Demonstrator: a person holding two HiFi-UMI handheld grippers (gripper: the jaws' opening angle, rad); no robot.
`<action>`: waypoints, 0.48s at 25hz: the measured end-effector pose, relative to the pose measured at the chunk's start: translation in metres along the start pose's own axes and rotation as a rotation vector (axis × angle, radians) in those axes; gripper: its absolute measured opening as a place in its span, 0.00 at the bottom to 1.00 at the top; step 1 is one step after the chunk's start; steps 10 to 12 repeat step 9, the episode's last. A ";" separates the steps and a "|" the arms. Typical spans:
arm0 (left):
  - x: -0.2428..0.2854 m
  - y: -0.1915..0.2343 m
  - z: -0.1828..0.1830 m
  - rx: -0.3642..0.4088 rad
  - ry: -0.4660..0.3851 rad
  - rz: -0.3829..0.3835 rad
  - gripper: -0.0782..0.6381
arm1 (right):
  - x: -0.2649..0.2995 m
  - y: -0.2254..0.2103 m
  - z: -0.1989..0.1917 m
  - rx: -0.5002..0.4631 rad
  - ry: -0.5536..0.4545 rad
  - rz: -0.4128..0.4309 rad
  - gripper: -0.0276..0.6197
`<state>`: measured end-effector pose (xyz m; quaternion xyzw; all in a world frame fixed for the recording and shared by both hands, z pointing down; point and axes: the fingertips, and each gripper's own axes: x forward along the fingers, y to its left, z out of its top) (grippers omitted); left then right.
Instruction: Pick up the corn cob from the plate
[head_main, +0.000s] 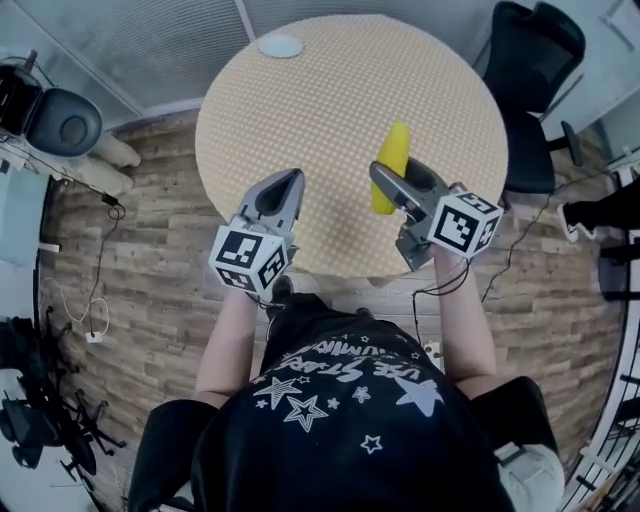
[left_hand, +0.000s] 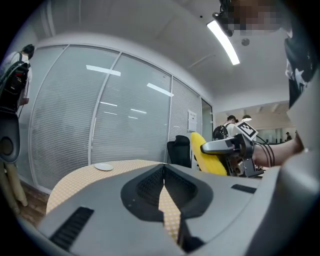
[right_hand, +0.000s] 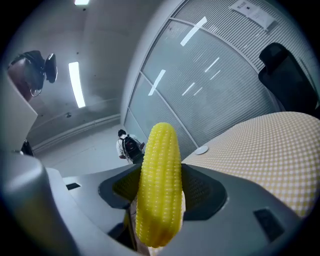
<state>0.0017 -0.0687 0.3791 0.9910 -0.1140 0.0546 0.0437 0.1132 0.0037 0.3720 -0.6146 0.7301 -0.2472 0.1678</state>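
Observation:
The yellow corn cob (right_hand: 159, 185) stands upright between the pads of my right gripper (right_hand: 160, 175), which is shut on its lower half. From the head view the corn cob (head_main: 392, 160) hangs over the near right part of the round table (head_main: 330, 100), sticking out past my right gripper (head_main: 385, 180). The small white plate (head_main: 280, 45) lies bare at the table's far edge, well away from both grippers. My left gripper (head_main: 288, 182) hovers over the near left of the table, its jaw tips together with nothing between them. In the left gripper view (left_hand: 164, 167), the corn cob (left_hand: 205, 159) shows to the right.
A black office chair (head_main: 535, 70) stands right of the table and a grey chair (head_main: 60, 122) to the far left. Cables (head_main: 95, 300) lie on the wooden floor. Glass walls with blinds (left_hand: 100, 115) close off the room behind the table.

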 end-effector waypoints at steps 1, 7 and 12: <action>-0.002 -0.010 -0.001 -0.001 -0.002 0.012 0.12 | -0.008 0.000 -0.001 0.001 0.004 0.011 0.44; 0.000 -0.078 -0.012 -0.018 0.012 0.022 0.12 | -0.065 -0.007 -0.002 -0.019 0.023 0.050 0.44; 0.002 -0.099 -0.013 -0.028 0.013 0.022 0.12 | -0.084 -0.009 0.000 -0.035 0.025 0.062 0.44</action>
